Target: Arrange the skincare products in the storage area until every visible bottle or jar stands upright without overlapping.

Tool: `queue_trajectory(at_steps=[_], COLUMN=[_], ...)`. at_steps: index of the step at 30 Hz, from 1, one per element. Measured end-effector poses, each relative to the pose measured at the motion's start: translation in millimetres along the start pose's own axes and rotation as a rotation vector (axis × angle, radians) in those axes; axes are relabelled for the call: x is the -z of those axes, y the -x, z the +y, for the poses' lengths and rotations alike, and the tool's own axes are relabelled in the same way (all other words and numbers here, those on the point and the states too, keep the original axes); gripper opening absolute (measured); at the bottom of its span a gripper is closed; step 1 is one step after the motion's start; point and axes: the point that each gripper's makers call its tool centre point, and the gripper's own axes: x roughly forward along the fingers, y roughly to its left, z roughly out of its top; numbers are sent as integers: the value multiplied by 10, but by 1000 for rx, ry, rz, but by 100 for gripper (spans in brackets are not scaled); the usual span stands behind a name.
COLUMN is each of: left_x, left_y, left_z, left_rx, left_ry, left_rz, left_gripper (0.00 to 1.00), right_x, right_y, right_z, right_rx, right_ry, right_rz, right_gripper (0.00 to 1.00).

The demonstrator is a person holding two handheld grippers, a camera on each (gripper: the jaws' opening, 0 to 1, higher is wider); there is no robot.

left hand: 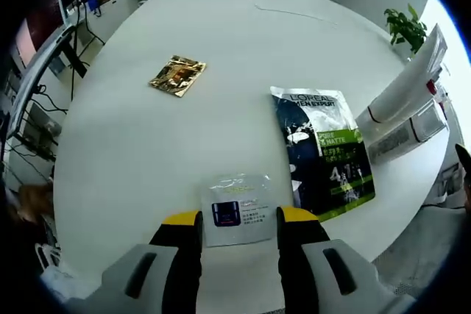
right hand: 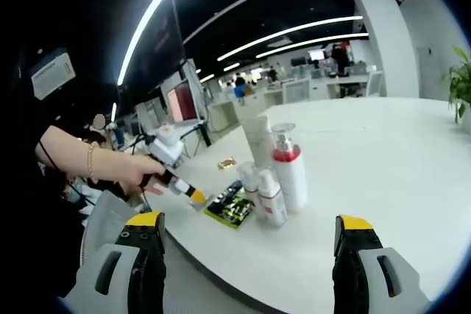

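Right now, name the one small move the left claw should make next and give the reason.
Probably close the left claw on the clear sachet. Its jaws stand open with the sachet's near edge lying flat on the white table between their tips, so a grip looks close. The dark L'Oreal pouch and gold sachet also lie flat, farther off.

The worktop (left hand: 147, 152) looks smooth and matt white, the gold sachet (left hand: 177, 75) shiny foil, the dark pouch (left hand: 324, 154) glossy plastic, and the bottles (right hand: 291, 170) smooth plastic.
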Motion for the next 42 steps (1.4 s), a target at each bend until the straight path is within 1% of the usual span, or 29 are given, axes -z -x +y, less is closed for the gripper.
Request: queue_trajectory(at_steps=[5,10,16,22,31,34,38,42], left_x=[-30,-18,-2,1,3,3,-15,-56], left_y=[-17,-26,-29,-26,-22,-13,15,73], left_z=[-22,-53,-38,-36,-50,-37,-23,3], left_rx=[-1,0,2,5,10,5,18,29], left_ry=[0,-12,0,2,-6,-7,-4,4], left_rz=[-6,-4,-8,-7,-2,-3,-8,-28], left_gripper=[36,36,35,39,40,42,44,49], right_x=[8,16,22,28,32,41,49,61], right_y=[0,3,5,2,7,7,5,3], right_z=[-1,4,5,13,10,13,13,21], right_rx=[3,6,8,9,14,13,13,10], right_ry=[1,1,1,4,3,6,6,6], right_rz=[5,10,14,18,20,26,30,37], right_gripper=[99,99,99,99,99,99,99,99])
